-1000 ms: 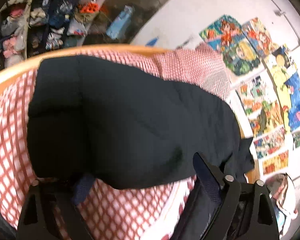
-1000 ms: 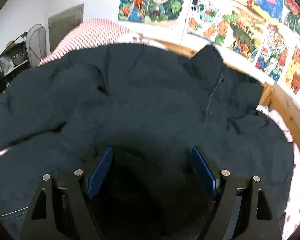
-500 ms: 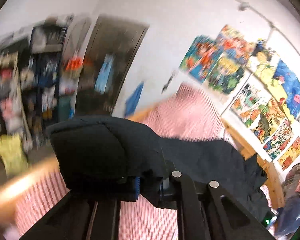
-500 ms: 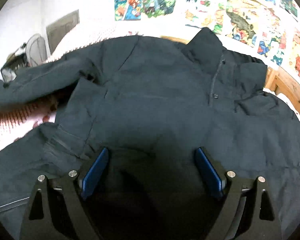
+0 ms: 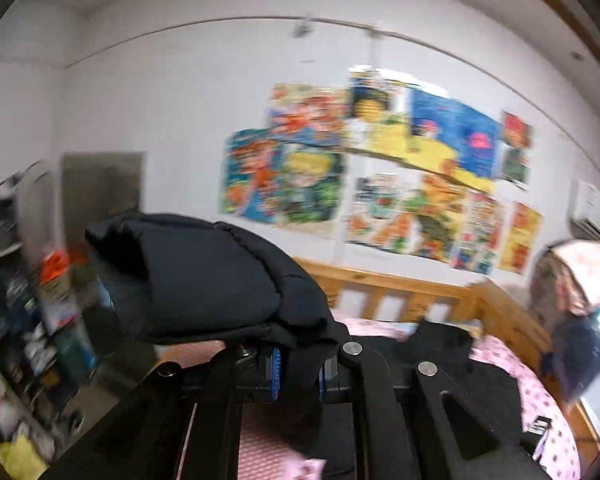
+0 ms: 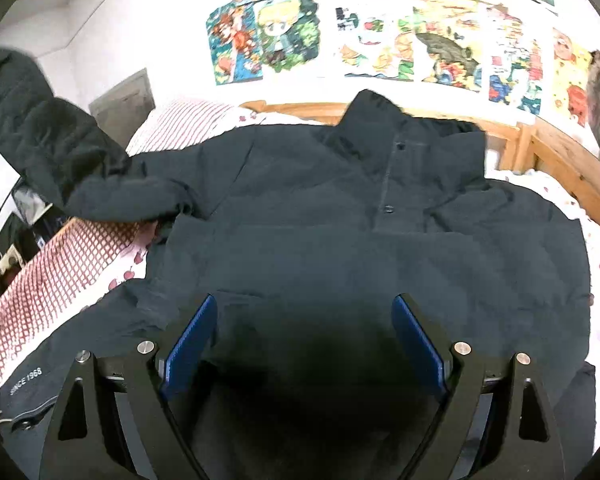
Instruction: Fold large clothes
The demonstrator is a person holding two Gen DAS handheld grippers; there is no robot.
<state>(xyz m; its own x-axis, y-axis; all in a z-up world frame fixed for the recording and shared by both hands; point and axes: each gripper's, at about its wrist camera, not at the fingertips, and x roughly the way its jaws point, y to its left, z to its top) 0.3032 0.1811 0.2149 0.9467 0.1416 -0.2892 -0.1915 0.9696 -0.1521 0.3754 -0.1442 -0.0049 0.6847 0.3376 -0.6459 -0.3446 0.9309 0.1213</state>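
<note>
Left gripper (image 5: 296, 372) is clenching the dark navy puffer jacket's (image 6: 340, 220) sleeve (image 5: 204, 276), lifting it; right gripper (image 6: 304, 344) is hovering released over the jacket.

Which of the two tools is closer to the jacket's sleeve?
Left. The left tool is shut on the sleeve, lifting it off the bed. The right tool is open over the jacket's lower body, apart from that sleeve.

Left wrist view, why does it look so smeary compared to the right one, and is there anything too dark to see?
Left wrist view: motion blur smears the posters and shelves, while the sleeve clamped in the left gripper stays fairly sharp. Right wrist view: mostly crisp, but a deep shadow between the open right gripper's fingers hides the jacket's fabric detail; fisheye bends both.
</note>
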